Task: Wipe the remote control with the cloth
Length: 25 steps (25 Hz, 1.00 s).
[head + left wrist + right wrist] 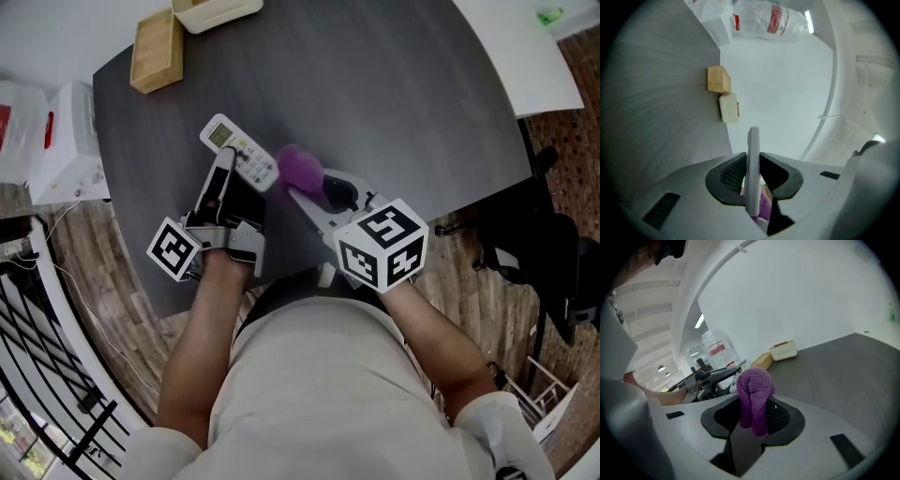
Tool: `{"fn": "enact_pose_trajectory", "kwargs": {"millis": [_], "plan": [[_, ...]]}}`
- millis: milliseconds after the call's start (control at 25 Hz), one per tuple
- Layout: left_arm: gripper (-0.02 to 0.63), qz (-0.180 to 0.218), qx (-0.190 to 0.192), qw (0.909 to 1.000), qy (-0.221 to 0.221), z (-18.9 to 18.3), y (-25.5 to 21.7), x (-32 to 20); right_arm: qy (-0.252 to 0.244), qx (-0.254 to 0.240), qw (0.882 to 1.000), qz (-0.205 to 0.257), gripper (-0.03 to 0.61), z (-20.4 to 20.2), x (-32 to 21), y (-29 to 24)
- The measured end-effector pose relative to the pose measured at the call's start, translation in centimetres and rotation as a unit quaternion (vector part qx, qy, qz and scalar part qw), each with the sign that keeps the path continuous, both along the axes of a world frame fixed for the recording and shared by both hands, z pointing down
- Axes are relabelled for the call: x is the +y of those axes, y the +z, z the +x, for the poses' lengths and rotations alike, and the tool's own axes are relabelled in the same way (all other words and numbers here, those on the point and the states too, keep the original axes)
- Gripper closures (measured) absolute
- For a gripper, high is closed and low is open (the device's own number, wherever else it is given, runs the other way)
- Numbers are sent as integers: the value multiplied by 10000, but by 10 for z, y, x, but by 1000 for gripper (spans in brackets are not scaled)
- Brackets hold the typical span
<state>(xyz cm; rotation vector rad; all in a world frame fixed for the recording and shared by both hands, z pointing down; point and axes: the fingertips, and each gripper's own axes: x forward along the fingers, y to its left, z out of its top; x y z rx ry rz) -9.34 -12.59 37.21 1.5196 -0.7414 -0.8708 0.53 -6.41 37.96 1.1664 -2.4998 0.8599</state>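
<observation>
The white remote control (240,152) is held edge-on above the dark table (394,103), with my left gripper (228,167) shut on its near end. Seen from the left gripper view, the remote (752,164) stands as a thin white blade between the pads. A folded purple cloth (300,167) is pinched in my right gripper (305,183) and sits right against the remote's right side. The right gripper view shows the cloth (754,397) bunched between the jaws, the left gripper (710,378) just beyond it.
A wooden block (157,49) and a cream box (214,11) lie at the table's far edge. White boxes and a bag (66,141) stand off the table to the left. A white tabletop (525,47) adjoins at the right.
</observation>
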Motion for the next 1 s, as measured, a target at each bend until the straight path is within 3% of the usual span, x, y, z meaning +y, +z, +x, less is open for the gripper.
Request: {"fn": "enact_pose_trajectory", "kwargs": {"millis": [280, 680, 880, 1000], "plan": [[528, -287, -361, 9987, -228, -7, 22, 2, -40, -124, 9987, -491, 439, -11, 20, 21], [528, -333, -313, 9984, -329, -9, 28, 1, -546, -549, 9922, -980, 439, -30, 39, 33], [528, -202, -137, 9996, -134, -3, 23, 0, -817, -625, 9901, -957, 439, -34, 43, 30], [529, -179, -131, 9997, 97, 4, 24, 5, -1284, -596, 9838, -1099, 439, -41, 56, 33]]}}
